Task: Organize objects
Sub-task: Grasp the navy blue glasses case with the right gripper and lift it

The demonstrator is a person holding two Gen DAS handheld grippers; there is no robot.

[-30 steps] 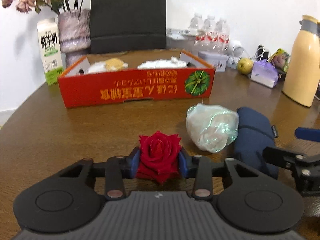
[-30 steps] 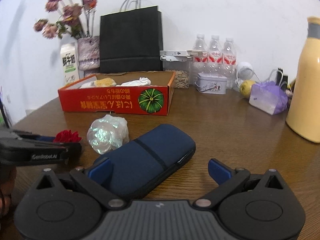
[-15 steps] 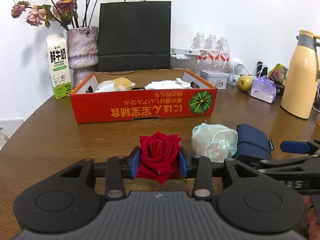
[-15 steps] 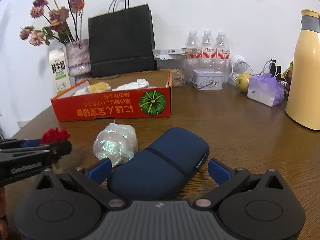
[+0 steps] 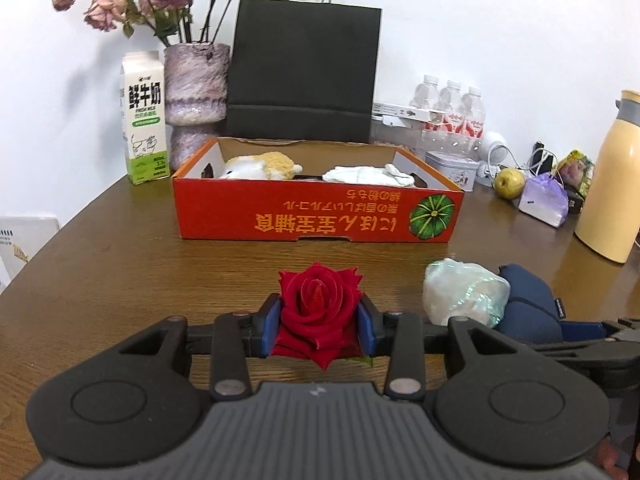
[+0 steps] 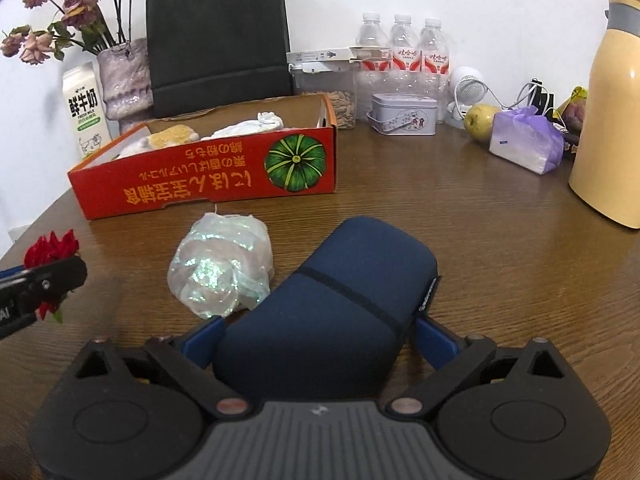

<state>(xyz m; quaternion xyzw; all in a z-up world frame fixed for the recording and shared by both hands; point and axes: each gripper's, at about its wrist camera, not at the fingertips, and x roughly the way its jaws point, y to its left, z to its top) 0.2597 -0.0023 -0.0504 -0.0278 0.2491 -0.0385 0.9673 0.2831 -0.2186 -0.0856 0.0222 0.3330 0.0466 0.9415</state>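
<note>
A red rose (image 5: pixel 318 308) is pinched between the blue pads of my left gripper (image 5: pixel 319 322), held just above the wooden table. Ahead of it stands the open red cardboard box (image 5: pixel 320 216) with a plush toy and white cloth inside. In the right wrist view a navy blue pouch (image 6: pixel 360 280) lies between the fingers of my right gripper (image 6: pixel 318 340). Its jaws are closing, with the pads close beside the pouch's sides. A shiny plastic-wrapped bundle (image 6: pixel 222 268) sits against the pouch's left side. The rose (image 6: pixel 50 246) shows at the left edge.
Behind the box (image 6: pixel 200 184) stand a black paper bag (image 5: pixel 304 72), a vase of dried flowers (image 5: pixel 196 84) and a milk carton (image 5: pixel 144 116). At the back right are water bottles (image 6: pixel 404 56), a tin (image 6: pixel 402 114), a pear (image 6: pixel 480 120), a purple bag (image 6: pixel 524 144) and a yellow jug (image 6: pixel 612 120).
My right gripper has slid forward around the navy pouch and its jaws have narrowed. My left gripper has lifted slightly with the rose and now faces the box squarely.
</note>
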